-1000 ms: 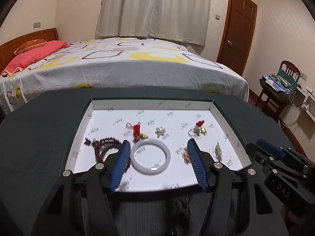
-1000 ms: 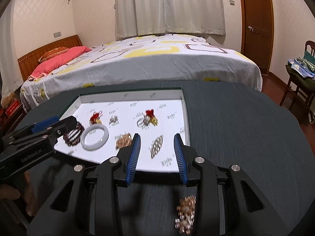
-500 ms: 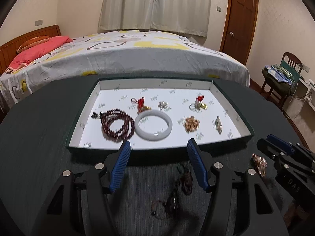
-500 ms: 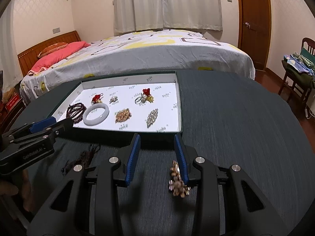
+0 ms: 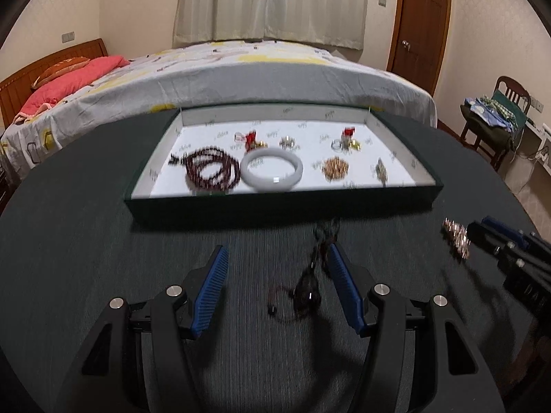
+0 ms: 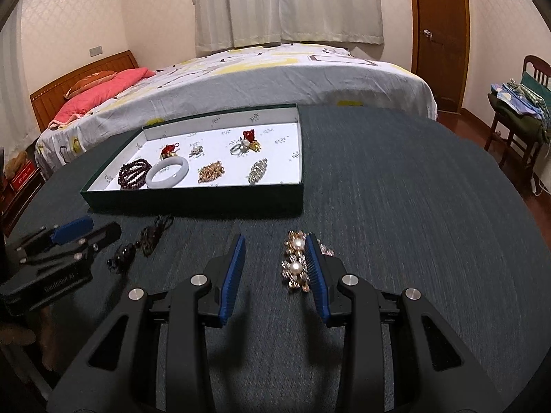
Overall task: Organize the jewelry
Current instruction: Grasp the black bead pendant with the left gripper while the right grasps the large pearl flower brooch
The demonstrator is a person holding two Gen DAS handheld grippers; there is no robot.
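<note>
A green tray (image 5: 275, 203) (image 6: 193, 203) with a white floor holds a white bangle (image 5: 272, 170) (image 6: 167, 173), a dark red bead string (image 5: 211, 172) (image 6: 135, 174) and several small pieces. A dark necklace (image 5: 310, 275) (image 6: 144, 241) lies on the dark table in front of the tray. A gold pearl brooch (image 6: 295, 266) (image 5: 456, 237) lies further right. My left gripper (image 5: 277, 260) is open over the table, the necklace by its right finger. My right gripper (image 6: 274, 247) is open, the brooch against its right finger.
The round dark table (image 6: 396, 189) stands before a bed (image 6: 275, 72). A wooden door (image 6: 440, 34) and a chair (image 6: 516, 117) with clothes are at the right. The tray sits toward the table's far left.
Both grippers have drawn back from over the tray toward the near side of the table. The necklace and the brooch now lie between or beside their fingers.
</note>
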